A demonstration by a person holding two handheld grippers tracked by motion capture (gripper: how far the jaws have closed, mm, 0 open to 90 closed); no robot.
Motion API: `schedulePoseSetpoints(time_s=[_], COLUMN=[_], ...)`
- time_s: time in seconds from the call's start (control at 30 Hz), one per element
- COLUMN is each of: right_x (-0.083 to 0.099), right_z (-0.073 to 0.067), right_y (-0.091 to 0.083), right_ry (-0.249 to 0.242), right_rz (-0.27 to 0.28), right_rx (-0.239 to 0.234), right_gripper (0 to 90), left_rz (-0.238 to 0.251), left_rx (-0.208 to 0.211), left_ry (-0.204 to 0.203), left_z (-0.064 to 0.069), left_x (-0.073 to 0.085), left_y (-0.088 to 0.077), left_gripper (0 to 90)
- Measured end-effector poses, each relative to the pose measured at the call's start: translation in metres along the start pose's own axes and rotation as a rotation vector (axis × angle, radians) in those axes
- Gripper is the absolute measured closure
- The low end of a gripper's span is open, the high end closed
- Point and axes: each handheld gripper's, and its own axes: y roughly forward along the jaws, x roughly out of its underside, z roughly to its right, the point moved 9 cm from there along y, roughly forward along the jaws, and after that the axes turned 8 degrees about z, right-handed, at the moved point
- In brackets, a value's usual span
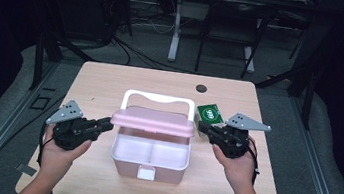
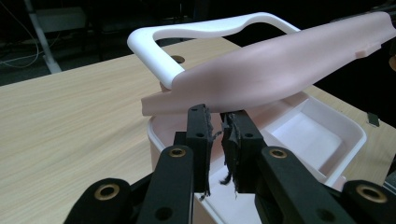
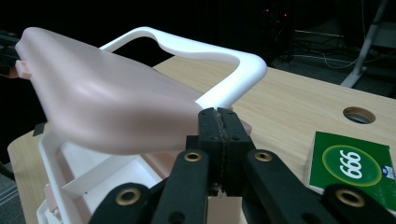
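Note:
A pink box with a white inside in two compartments stands at the table's middle. Its pink lid is tilted up over the back half, with the white handle behind it. My left gripper lies level, its tips at the lid's left end. In the left gripper view its frayed pads stand a narrow gap apart just under the lid's edge, nothing between them. My right gripper is at the lid's right end. There its jaws are pressed together below the lid.
A green packet marked 666 lies flat just behind my right gripper, also near in the right gripper view. A round hole sits in the tabletop at the back. The bare wood spreads left of the box.

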Motion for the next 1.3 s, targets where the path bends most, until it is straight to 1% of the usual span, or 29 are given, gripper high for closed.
schedulePoseSetpoints(time_s=[0.13, 0.23, 0.33, 0.43, 0.47, 0.5, 0.6, 0.63, 0.7, 0.97, 1.03, 1.1, 1.3], right_x=[0.002, 0.002, 0.002, 0.003, 0.003, 0.003, 0.004, 0.006, 0.006, 0.005, 0.005, 0.005, 0.004], right_z=[-0.003, -0.003, -0.004, -0.004, -0.004, -0.004, -0.004, -0.003, -0.003, -0.004, -0.004, -0.003, -0.002], right_y=[0.001, 0.002, 0.003, 0.003, 0.003, 0.002, 0.003, 0.003, 0.003, 0.008, 0.009, 0.01, 0.01], right_ry=[-0.008, -0.013, -0.012, -0.013, -0.013, -0.015, -0.011, -0.012, -0.009, -0.007, -0.009, -0.009, -0.007], right_rz=[-0.008, -0.001, -0.004, -0.006, -0.006, -0.012, -0.009, -0.018, -0.01, -0.02, -0.012, -0.012, -0.021], right_rx=[-0.009, -0.009, -0.013, -0.013, -0.013, -0.01, -0.012, -0.008, -0.01, -0.015, -0.014, -0.014, -0.009], right_gripper=[90.0, 90.0, 90.0, 90.0, 90.0, 90.0, 90.0, 90.0, 90.0, 90.0, 90.0, 90.0, 90.0], left_rz=[0.002, 0.002, -0.003, 0.0, 0.0, 0.007, 0.011, 0.011, 0.013, 0.016, 0.015, 0.016, 0.016], left_rx=[-0.01, -0.009, -0.013, -0.014, -0.014, -0.013, -0.005, -0.006, -0.009, -0.024, -0.027, -0.026, -0.026], left_ry=[0.002, 0.003, 0.012, 0.01, 0.01, 0.009, -0.014, -0.012, -0.008, -0.002, 0.001, -0.004, -0.003], left_z=[-0.001, -0.003, -0.003, -0.004, -0.004, -0.005, -0.007, -0.008, -0.009, -0.012, -0.013, -0.014, -0.014], left_x=[-0.002, -0.002, -0.003, -0.006, -0.006, -0.008, -0.011, -0.012, -0.014, -0.022, -0.024, -0.025, -0.025], left_y=[0.0, 0.0, 0.0, 0.002, 0.002, 0.002, 0.003, 0.003, 0.005, 0.009, 0.01, 0.01, 0.011], left_gripper=[86.6, 86.7, 86.8, 87.2, 90.0, 90.0, 90.0, 90.0, 90.0, 90.0, 90.0, 90.0, 90.0])
